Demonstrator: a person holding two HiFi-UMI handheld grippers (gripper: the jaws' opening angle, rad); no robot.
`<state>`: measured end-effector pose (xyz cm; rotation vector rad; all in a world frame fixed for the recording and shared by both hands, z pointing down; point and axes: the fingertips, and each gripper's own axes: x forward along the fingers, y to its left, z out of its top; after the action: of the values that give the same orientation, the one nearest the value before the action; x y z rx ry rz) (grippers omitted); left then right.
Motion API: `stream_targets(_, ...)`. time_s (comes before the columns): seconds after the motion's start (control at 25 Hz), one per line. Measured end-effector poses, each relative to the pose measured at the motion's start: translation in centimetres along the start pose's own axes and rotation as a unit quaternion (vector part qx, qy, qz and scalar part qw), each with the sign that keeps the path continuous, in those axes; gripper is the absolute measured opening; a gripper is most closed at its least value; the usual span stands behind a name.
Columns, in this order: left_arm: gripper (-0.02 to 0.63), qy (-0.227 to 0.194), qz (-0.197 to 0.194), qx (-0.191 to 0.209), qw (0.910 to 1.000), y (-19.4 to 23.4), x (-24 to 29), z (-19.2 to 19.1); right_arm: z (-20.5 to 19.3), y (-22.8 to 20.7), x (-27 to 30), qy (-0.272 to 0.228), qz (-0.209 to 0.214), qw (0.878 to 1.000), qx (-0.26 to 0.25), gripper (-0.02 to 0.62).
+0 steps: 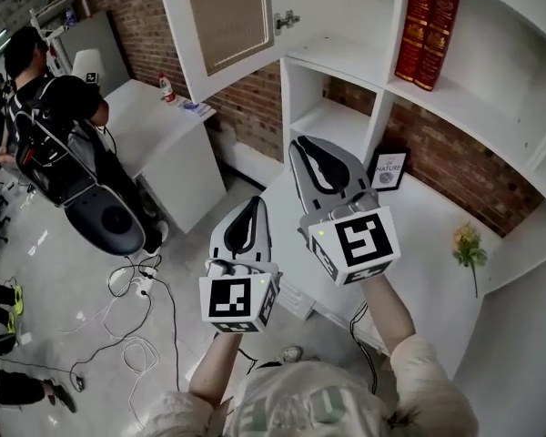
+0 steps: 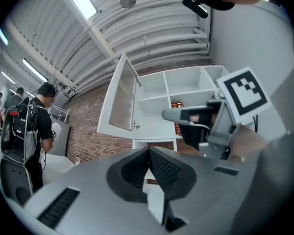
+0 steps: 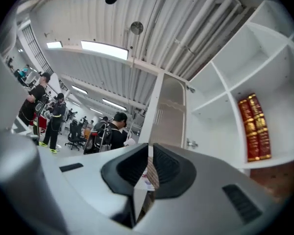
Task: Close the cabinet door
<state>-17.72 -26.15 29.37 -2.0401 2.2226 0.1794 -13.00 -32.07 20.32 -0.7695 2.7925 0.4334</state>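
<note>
White cabinet point(image 1: 346, 57) fills the wall, and its cabinet door point(image 1: 223, 16) stands swung wide open off the cabinet's upper-left compartment. Under the cabinet's shelves runs the white surface point(image 1: 419, 217). Right tongs point(image 1: 300, 148) are up in front of the cabinet's lower cubbies, jaws pressed together on nothing. Left tongs point(image 1: 255, 200) sit just beside them and lower, likewise closed and empty. Both are clear of the door. Red books point(image 1: 426, 33) stand in the cabinet's upper-right compartment.

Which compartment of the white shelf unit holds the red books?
The upper compartment right of the open cabinet door: the red books stand upright there. The compartments beside the door look empty; the one below holds a framed picture.
</note>
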Motion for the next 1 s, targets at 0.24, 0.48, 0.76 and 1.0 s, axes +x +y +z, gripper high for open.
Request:
stream_targets(0.24,0.012,-0.010,0.045,0.017,0.9988,6.2,1.5,3.3,3.1,4.1,12.6,-0.008,0.055,0.998,0.009,0.195)
stream_targets(0.48,0.012,-0.024,0.077,0.016,0.9966,9.1,0.5,4.6,3.3,4.3,22.7,0.015,-0.020,0.999,0.041,0.252)
stream_targets(0.76,0.012,-0.023,0.107,0.001,0.9940,13.0,-0.6,4.0,1.8,4.3,27.0,0.040,-0.072,0.996,0.036,0.252)
stream_targets(1.0,0.013,-0.013,0.112,-0.019,0.9935,14.7,0.1,2.4,0.4,3.5,28.3,0.053,-0.104,0.993,-0.013,0.245)
